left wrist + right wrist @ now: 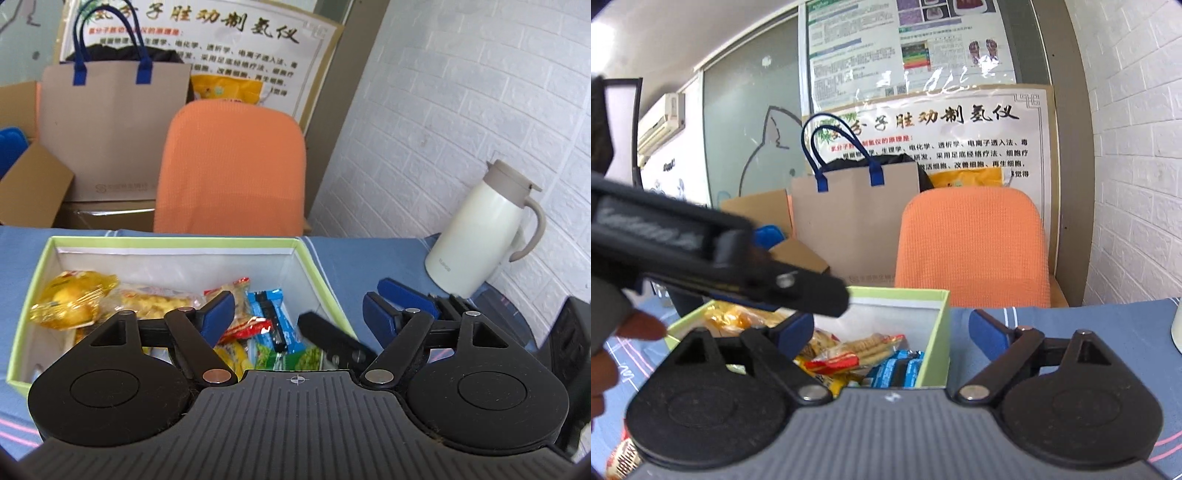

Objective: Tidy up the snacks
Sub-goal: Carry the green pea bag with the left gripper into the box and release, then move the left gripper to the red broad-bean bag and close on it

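The left gripper (297, 314) tilts downward over the green-rimmed box (317, 266), its blue-padded jaws spread wide with nothing pinched; one finger hangs inside the box above the snacks, the other outside its right wall. The right gripper (892, 332) points more nearly level at the box's near right corner, jaws also spread and empty, straddling that wall (936, 332).

The snacks lie loose in the box on the blue tablecloth (354, 258): a yellow-wrapped cake (70, 299) at the left, a clear pack of biscuits (155, 301) beside it, a blue wafer packet (273, 317), a red-ended packet (247, 328) and a green packet (295, 358) nearer the camera.

Only the left wrist view shows the cream thermal jug (480, 236) standing on the table to the right, by the white brick wall, and the right gripper's blue fingers (402, 291) just right of the box. Only the right wrist view shows the left gripper's black body crossing from the left, with the fingertips (642, 326) of the person's hand below it, a wall air conditioner (661, 122) far left, and another snack packet (624, 458) at the near left edge. Both show the orange chair (232, 166) and paper bag (110, 129) beyond the table.
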Available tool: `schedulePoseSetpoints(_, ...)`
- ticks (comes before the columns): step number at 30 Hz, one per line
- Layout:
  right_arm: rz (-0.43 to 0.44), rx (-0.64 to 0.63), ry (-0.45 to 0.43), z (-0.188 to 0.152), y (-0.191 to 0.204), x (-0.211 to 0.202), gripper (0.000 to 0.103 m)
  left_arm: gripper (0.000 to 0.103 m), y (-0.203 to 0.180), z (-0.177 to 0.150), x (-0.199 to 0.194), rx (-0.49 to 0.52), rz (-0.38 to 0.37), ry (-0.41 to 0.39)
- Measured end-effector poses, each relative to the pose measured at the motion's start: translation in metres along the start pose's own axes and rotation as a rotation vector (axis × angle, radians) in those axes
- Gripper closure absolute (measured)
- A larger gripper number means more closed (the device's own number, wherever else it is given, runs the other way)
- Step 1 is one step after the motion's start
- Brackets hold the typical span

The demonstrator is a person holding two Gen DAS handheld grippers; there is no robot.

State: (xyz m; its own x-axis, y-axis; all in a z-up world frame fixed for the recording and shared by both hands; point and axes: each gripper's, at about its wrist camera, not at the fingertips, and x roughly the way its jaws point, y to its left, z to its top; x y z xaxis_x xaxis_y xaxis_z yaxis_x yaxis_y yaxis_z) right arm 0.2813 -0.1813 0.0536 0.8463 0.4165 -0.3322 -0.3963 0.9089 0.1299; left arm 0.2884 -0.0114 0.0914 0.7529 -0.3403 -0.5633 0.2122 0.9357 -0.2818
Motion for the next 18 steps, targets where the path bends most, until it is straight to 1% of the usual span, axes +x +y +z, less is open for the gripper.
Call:
schedulePoseSetpoints(2,0.003,-0.024,-0.017,0.001,0.005,-0.007,0.012,0.037,0.003,-0.005,-0.014,-0.005,0.010,-0.009)
schedulePoseSetpoints(4,0.015,-0.041,-0.030,0.001,0.010,-0.014,0.012,0.036,0.012,-0.012,-0.036,-0.014,0.005,-0.021)
schedulePoseSetpoints(6,0.004,-0.036,-0.027,-0.001,0.019,-0.027,0.012,0.032,0.024,-0.021,-0.060,-0.024,0.029,-0.043)
schedulePoseSetpoints(9,0.056,-0.041,-0.022,-0.010,0.037,-0.053,0.012,0.030,0.048,-0.039,-0.095,-0.061,0.062,-0.094)
schedulePoseSetpoints(13,0.096,-0.095,0.033,-0.032,0.075,-0.083,0.012,0.028,0.079,-0.077,-0.128,-0.126,0.117,-0.119)
schedulePoseSetpoints(16,0.141,-0.113,0.102,-0.056,0.104,-0.095,0.012,0.028,0.098,-0.110,-0.139,-0.182,0.154,-0.082)
schedulePoseSetpoints(18,0.179,-0.107,0.160,-0.073,0.124,-0.096,0.012,0.028,0.113,-0.128,-0.144,-0.237,0.156,-0.045)
